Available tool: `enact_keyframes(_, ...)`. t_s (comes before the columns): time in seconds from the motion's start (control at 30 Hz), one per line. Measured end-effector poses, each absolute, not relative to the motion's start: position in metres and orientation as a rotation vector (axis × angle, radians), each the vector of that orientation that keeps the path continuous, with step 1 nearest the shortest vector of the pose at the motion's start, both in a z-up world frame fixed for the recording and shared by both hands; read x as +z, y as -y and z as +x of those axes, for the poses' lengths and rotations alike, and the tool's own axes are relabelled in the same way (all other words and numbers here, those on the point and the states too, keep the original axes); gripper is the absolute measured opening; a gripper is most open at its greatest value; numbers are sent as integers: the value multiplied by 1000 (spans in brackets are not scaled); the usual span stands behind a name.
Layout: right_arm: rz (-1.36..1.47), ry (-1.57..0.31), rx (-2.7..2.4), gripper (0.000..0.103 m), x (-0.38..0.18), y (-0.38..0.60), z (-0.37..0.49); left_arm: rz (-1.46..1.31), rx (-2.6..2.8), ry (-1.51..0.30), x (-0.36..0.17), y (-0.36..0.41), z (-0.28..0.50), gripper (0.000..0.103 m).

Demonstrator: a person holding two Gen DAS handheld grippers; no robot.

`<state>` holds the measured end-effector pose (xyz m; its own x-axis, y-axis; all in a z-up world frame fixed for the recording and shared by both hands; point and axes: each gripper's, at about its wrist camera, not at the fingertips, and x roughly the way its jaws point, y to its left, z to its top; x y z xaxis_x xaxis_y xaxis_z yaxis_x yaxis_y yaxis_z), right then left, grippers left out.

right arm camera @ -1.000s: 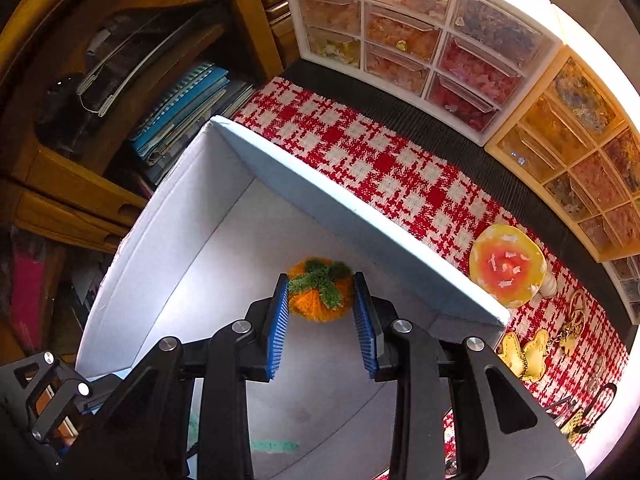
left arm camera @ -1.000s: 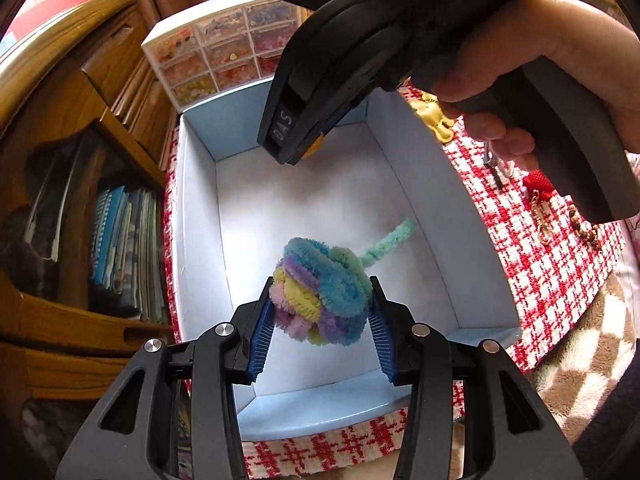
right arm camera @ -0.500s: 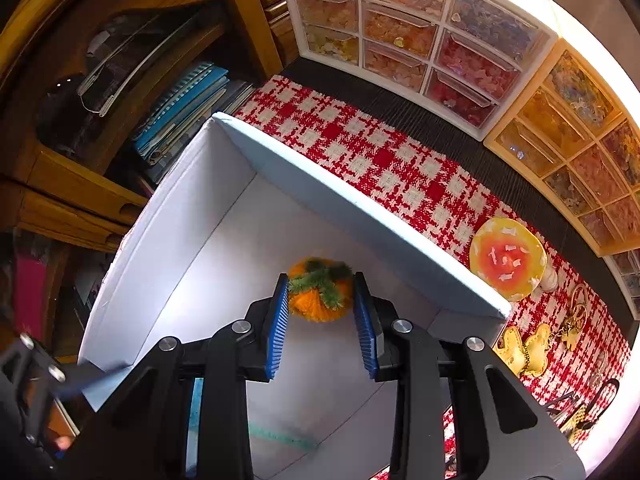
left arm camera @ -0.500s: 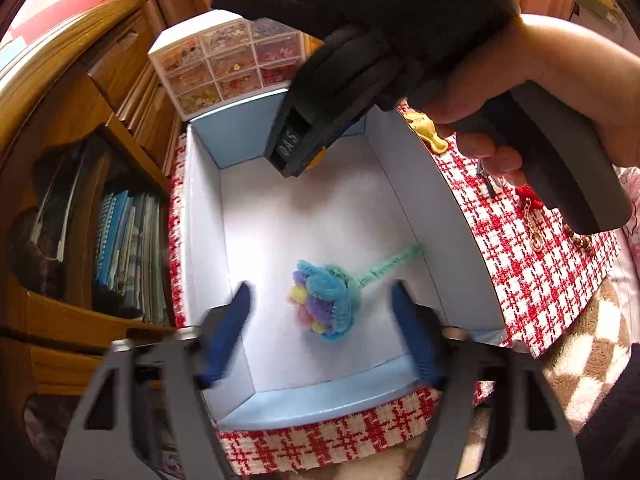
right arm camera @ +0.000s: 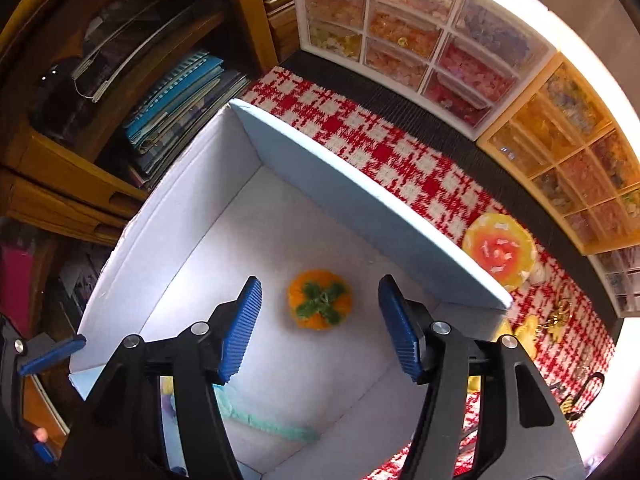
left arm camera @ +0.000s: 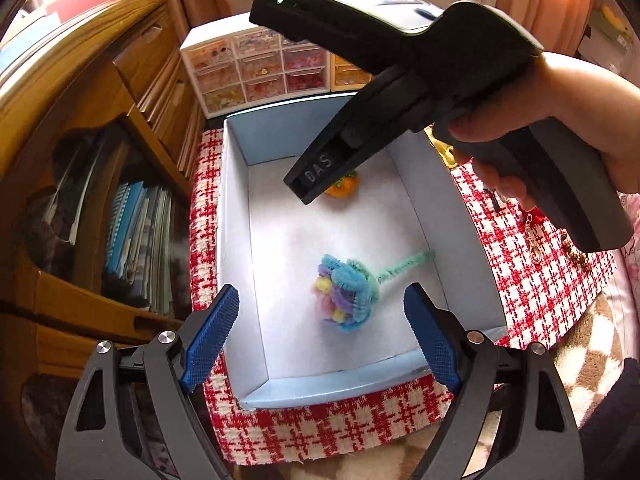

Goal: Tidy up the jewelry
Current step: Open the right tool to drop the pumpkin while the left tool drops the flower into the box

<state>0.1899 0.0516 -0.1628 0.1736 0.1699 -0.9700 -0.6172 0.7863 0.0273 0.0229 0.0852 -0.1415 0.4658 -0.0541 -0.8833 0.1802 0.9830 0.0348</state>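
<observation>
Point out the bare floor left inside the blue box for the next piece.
Inside the blue box, bare floor runs between the orange pumpkin piece and the pastel pipe-cleaner flower, and along the left wall. The near right corner is crowded by the flower's green stem. Both the left gripper and right gripper hang open overhead.

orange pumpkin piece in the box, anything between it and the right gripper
Nothing visible. The right gripper has just been opening its jaws, and the orange pumpkin piece lies free on the floor of the box between the blue pads, neither touching it.
</observation>
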Motion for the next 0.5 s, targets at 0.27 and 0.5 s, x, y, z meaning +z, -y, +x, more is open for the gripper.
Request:
enact_keyframes(0.27, -272, -1218, 663, 64, -123, -19, 186, 37, -137, -1044, -128, -96, 21, 85)
enact_keyframes(0.5, -228, -1095, 671, 70, -72, 29, 184, -8, -123, -980, -103, -103, 20, 85)
